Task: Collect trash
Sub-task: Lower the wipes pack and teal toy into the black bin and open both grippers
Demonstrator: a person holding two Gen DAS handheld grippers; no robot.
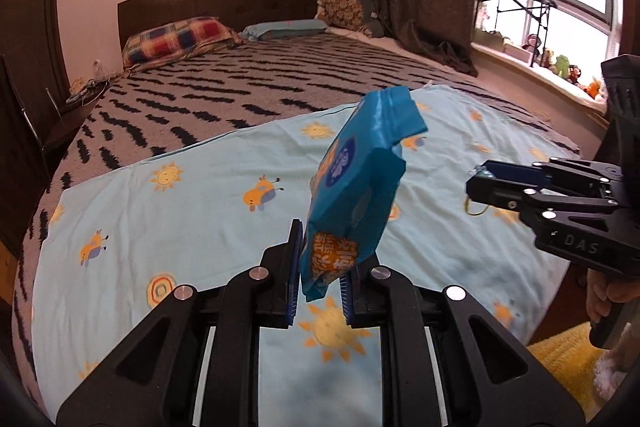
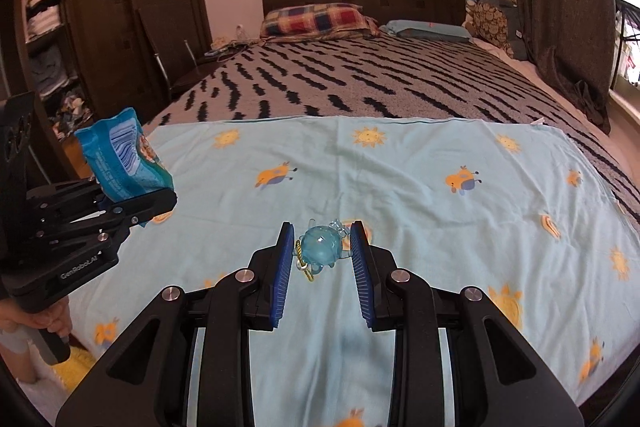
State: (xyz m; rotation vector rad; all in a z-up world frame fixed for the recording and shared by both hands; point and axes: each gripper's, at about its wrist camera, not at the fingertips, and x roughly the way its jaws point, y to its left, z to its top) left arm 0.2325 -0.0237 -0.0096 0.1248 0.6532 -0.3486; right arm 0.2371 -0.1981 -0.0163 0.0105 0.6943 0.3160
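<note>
Your left gripper (image 1: 320, 281) had its jaws clamped on the bottom edge of a crinkly blue plastic snack packet (image 1: 358, 183), lifted at frame centre above the pale blue sun-print sheet (image 1: 192, 227). It looked light and limp, so a corner pinch may slip.

Your right gripper (image 2: 322, 255) had its jaws pinching a small translucent blue plastic trinket (image 2: 320, 247), which looked hard and slick, probably best held across its body.

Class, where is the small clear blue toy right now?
In the right wrist view, the blue toy sits between the right claw's pads, above the sun-print sheet.
</note>
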